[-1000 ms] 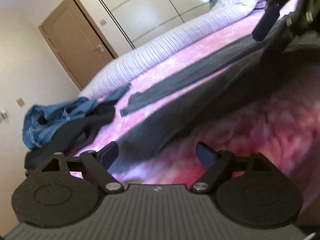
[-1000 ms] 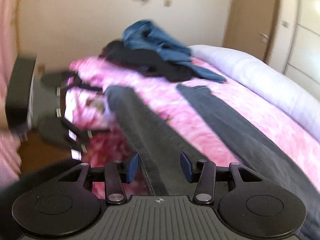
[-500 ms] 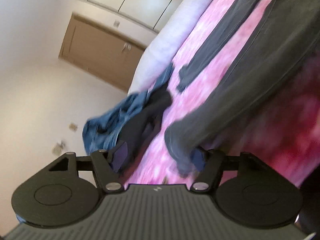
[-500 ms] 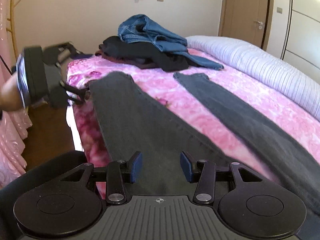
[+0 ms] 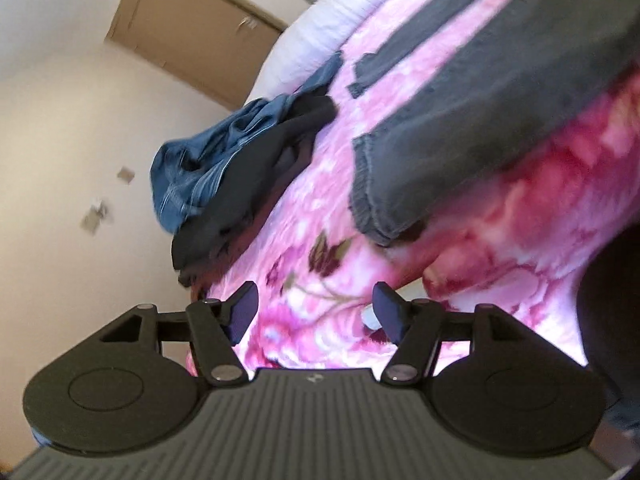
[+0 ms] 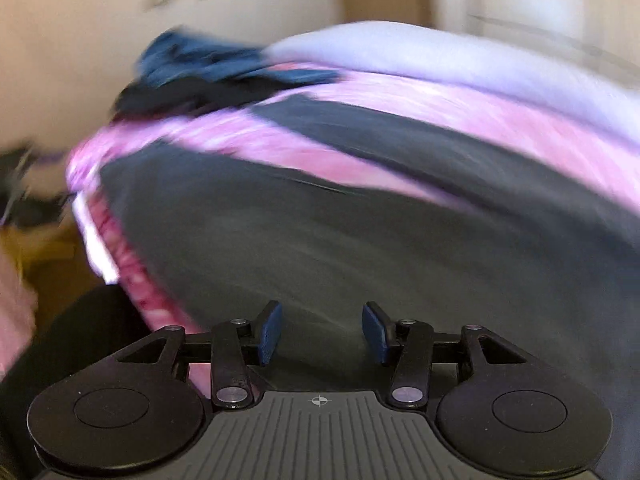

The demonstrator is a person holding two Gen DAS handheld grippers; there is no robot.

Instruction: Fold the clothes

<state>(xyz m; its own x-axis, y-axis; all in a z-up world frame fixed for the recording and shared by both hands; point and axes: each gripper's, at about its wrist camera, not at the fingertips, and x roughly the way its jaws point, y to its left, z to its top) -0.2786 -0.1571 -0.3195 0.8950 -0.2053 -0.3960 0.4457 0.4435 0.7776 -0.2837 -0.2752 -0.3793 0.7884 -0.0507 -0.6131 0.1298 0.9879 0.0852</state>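
Dark grey trousers (image 5: 492, 92) lie spread on the pink flowered bedspread (image 5: 320, 216), both legs stretched out; the near leg's hem hangs at the bed edge. They also show in the right wrist view (image 6: 360, 248), blurred. My left gripper (image 5: 314, 312) is open and empty, off the bed corner, below the near hem. My right gripper (image 6: 322, 334) is open and empty, just above the near trouser leg.
A pile of blue jeans (image 5: 208, 160) and black clothes (image 5: 256, 184) sits at the bed's far corner. A lilac striped duvet (image 6: 460, 60) lies along the far side. A brown door (image 5: 188, 32) and pale walls stand behind. My left gripper (image 6: 24, 184) shows blurred in the right wrist view.
My left gripper has drawn back from the near hem and now faces the bed corner. My right gripper has dropped lower and closer over the near leg, moving fast.
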